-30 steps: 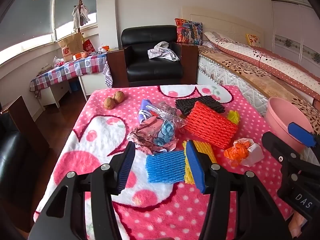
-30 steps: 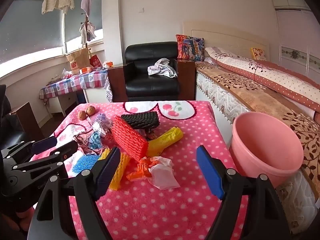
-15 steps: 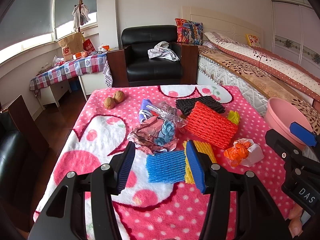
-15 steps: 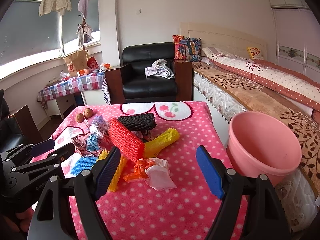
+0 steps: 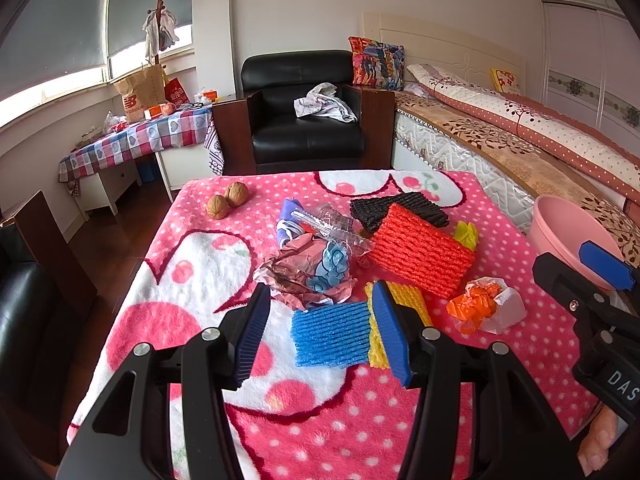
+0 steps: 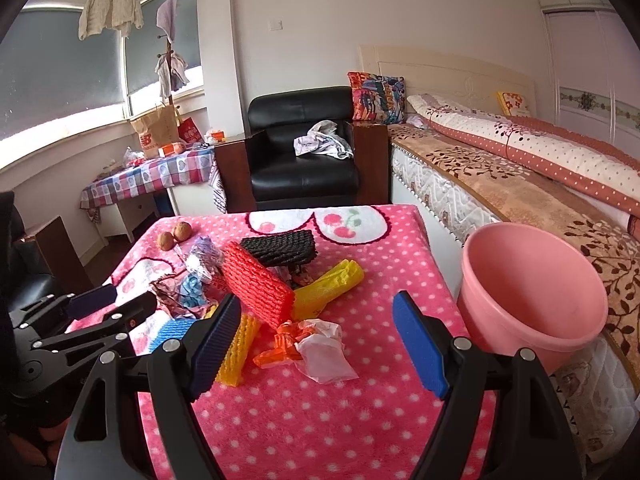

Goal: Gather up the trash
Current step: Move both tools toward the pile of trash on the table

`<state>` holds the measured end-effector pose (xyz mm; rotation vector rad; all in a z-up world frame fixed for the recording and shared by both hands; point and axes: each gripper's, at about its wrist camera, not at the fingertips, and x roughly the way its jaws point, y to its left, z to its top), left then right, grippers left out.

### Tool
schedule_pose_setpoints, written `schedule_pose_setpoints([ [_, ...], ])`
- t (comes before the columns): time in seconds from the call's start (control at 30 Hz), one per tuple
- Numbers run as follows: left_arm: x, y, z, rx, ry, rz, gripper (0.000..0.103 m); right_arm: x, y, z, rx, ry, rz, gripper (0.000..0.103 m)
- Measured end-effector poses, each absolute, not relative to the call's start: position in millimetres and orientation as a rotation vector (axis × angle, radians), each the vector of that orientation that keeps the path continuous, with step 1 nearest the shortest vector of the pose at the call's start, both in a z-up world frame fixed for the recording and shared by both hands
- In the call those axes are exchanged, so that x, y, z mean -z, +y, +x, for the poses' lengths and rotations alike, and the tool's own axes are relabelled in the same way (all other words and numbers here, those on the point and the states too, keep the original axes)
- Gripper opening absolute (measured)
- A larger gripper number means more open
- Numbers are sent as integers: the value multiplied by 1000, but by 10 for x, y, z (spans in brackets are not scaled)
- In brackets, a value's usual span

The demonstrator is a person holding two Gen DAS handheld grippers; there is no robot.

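**Pink basin waits, both claws stay empty above the trash**

Pink fleece covers the worktop (image 5: 192,264), and the trash lies in one loose heap on it. Compared with one second before, almost nothing has changed: no piece has moved, and the right-wrist view has only drifted a little lower and closer. I judge the collecting has not begun yet.

The left claw (image 5: 320,332) stands wide and holds nothing; the blue foam net (image 5: 330,334) lies between its fingers in this view, its long axis running left to right, across the fingers. The right claw (image 6: 320,344) is also wide and empty, over the orange-and-white wrapper (image 6: 308,346). The red foam net (image 6: 256,286) points from far-left to near-right, partly lying on the heap. The pink basin (image 6: 532,300) stands just beside the worktop's right edge, empty as far as visible.
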<state>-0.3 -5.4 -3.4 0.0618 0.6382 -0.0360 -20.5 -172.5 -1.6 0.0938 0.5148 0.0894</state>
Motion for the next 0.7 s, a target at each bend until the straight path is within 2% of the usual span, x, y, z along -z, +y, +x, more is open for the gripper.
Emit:
schedule_pose_setpoints([
  [0.7,35,-76,7,31,645,58,53,-2,-1793,-243,-87,501,124,74],
])
